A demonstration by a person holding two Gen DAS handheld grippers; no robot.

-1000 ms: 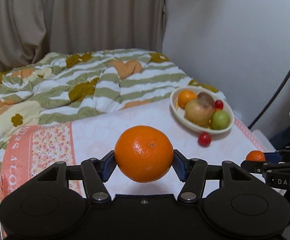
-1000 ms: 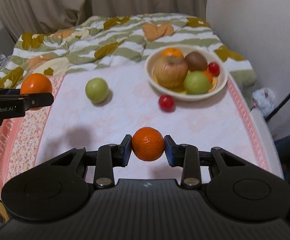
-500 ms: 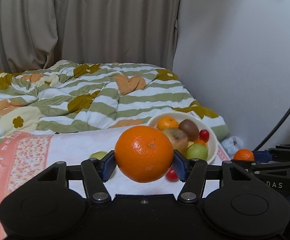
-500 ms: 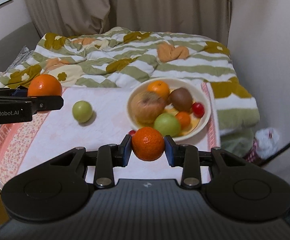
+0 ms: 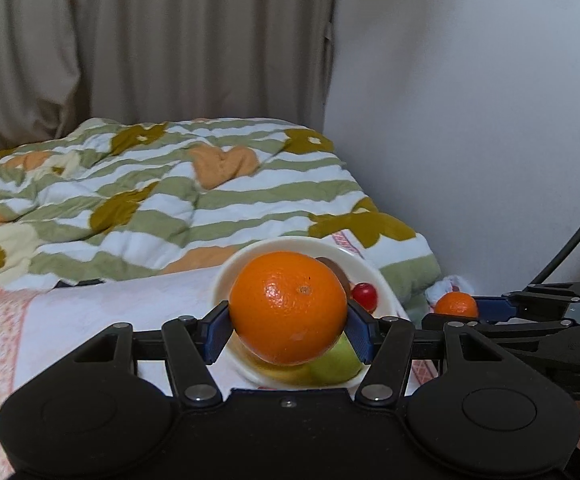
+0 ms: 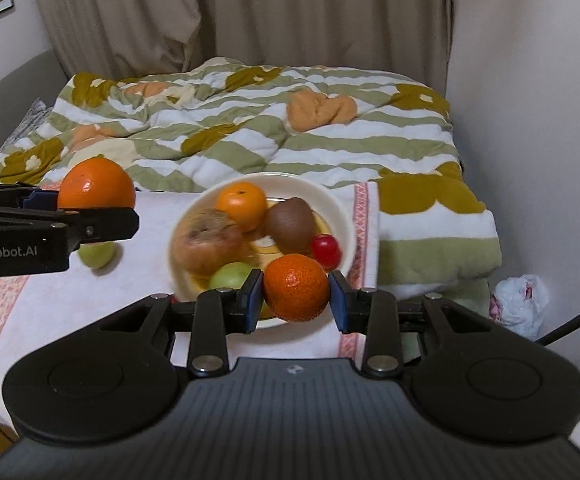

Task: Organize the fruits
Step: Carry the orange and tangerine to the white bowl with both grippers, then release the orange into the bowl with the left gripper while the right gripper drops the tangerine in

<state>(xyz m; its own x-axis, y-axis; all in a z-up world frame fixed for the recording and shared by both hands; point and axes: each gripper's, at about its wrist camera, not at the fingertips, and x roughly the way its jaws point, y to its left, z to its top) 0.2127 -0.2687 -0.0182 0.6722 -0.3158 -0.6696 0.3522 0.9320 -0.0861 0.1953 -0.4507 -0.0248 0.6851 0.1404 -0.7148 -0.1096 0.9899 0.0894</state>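
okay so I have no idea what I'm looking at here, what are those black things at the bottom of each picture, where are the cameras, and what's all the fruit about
Each picture comes from a camera on a hand-held black two-finger gripper, looking along its fingers; a person carries one in each hand. The left gripper is clamped on a large orange; the right gripper is clamped on a smaller mandarin. Both are above a bed with a pale pink cloth. A cream bowl there holds an orange, a brownish apple, a kiwi, a green fruit and a small red one. Another green fruit lies loose on the cloth.
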